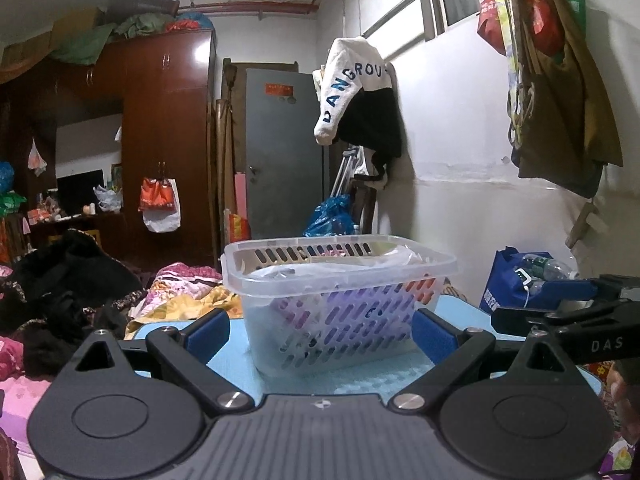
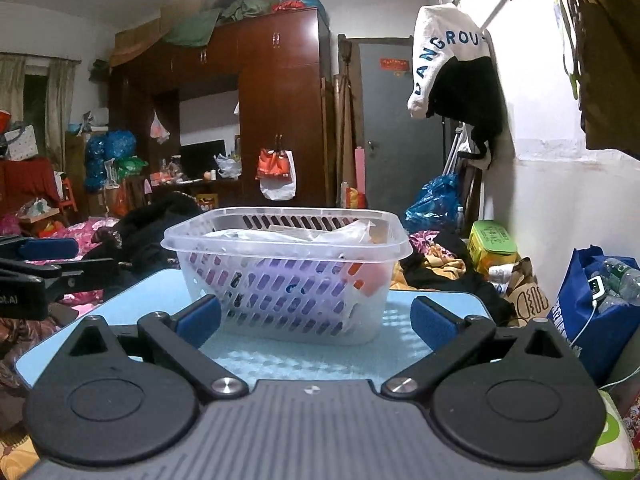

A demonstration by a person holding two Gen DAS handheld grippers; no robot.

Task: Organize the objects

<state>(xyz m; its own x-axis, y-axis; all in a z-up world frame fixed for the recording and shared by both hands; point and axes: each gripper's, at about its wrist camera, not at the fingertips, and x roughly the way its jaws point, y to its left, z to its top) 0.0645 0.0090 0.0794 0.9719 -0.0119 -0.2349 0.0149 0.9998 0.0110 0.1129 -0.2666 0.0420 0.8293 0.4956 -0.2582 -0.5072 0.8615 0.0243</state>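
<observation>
Both empty grippers face the basket (image 1: 340, 300); right view adds a green-lidded tub (image 2: 493, 242).

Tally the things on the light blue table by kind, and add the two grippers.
Slotted clear plastic basket, holding bagged items too obscured to count: 1
Light blue table: 1
Grippers, jaws wide and holding nothing: 2, the left gripper and the right gripper
Total: 4

Left gripper (image 1: 322, 334): jaws spread wide, empty, level, just short of the basket (image 1: 336, 300). Right gripper (image 2: 316, 322): likewise spread, empty, level, facing the basket from just beside the left unit.
</observation>
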